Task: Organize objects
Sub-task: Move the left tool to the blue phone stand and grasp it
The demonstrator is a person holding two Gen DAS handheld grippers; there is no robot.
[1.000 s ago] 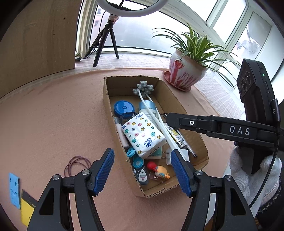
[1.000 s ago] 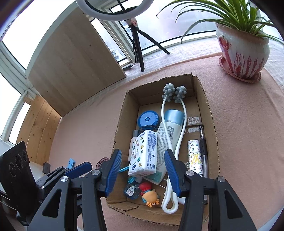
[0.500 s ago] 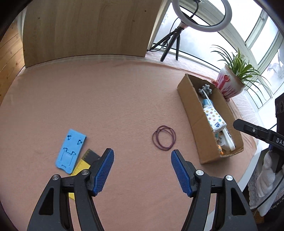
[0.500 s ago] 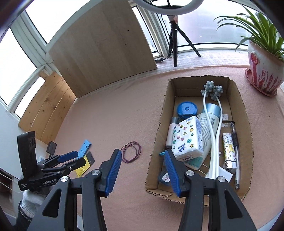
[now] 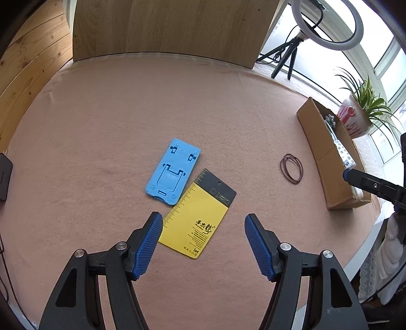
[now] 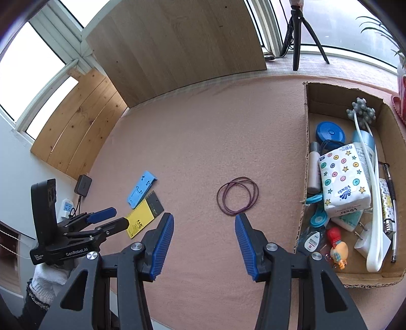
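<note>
Over the surface (image 5: pixel 101 114), the left gripper (image 5: pixel 203 238) has swung from the cardboard box (image 6: pixel 308 142) to the yellow card (image 5: pixel 200 218), jaws apart, likely the next pickup.

Ahead of my left claw, past the pink felt table top (image 5: pixel 152 106), a pale wooden panel (image 5: pixel 167 28) stands upright at the far edge. Off to the far right of that claw, a ring light (image 5: pixel 327 22) sits on a small black tripod (image 5: pixel 284 58) by the window, and nearer along the same side a potted plant (image 5: pixel 357 111) stands in a red-and-white pot. To the far left of my right claw, a small black box (image 6: pixel 83 184) lies at the table's edge, with a white power strip (image 6: pixel 66 207) just below it, a cable running between them.
</note>
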